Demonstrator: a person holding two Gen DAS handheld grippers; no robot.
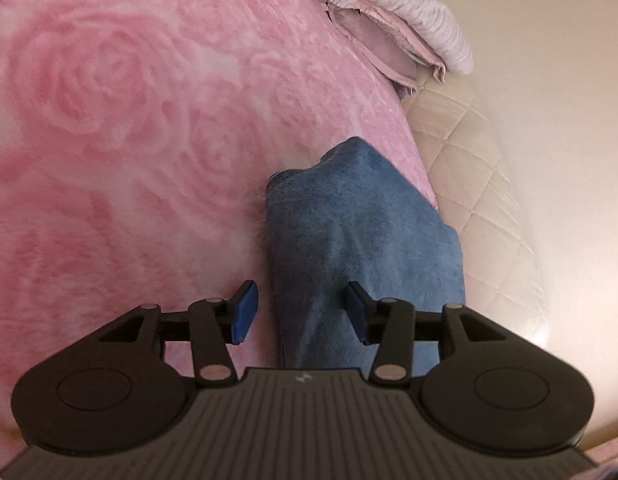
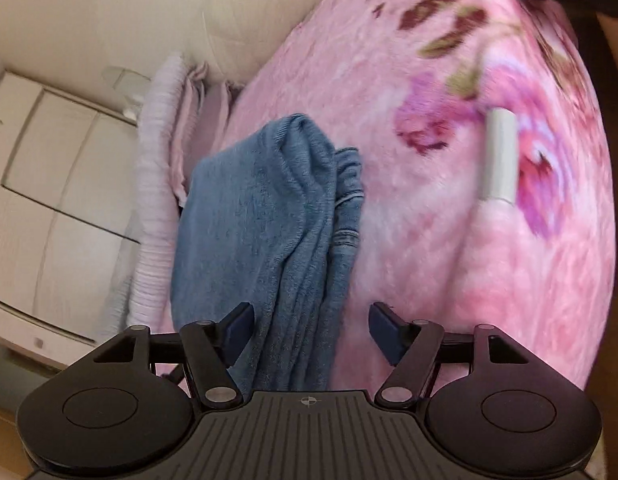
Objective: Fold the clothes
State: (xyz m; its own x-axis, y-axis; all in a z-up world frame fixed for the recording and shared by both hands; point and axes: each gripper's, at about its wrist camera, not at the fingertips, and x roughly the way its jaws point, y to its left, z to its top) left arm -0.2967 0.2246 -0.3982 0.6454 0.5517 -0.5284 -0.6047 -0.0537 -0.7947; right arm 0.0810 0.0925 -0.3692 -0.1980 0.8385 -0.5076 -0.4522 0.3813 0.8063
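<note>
Blue cloth [image 1: 361,240] ran up between my left tongs [image 1: 303,314], whose blue pads [image 1: 245,312] stood apart with nothing pinched; the fabric passed under the right-hand pad, and its near end was hidden beneath the tongs' body. It lay on the pink rose-patterned blanket [image 1: 129,120] of the bed, close to the blanket's edge, with the quilted cream side of the mattress [image 1: 481,184] beyond. Farther off, lilac pillows [image 1: 409,20] were cut off at the top of the frame.

My right tongs [image 2: 311,330] also stood wide open. The same blue cloth [image 2: 261,208], bunched and creased, reached past the left pad, though I could not tell whether that pad touched it. A pale tube-like object [image 2: 499,156] on the blanket was too blurred to identify. White cupboard doors [image 2: 49,168] showed at the left.
</note>
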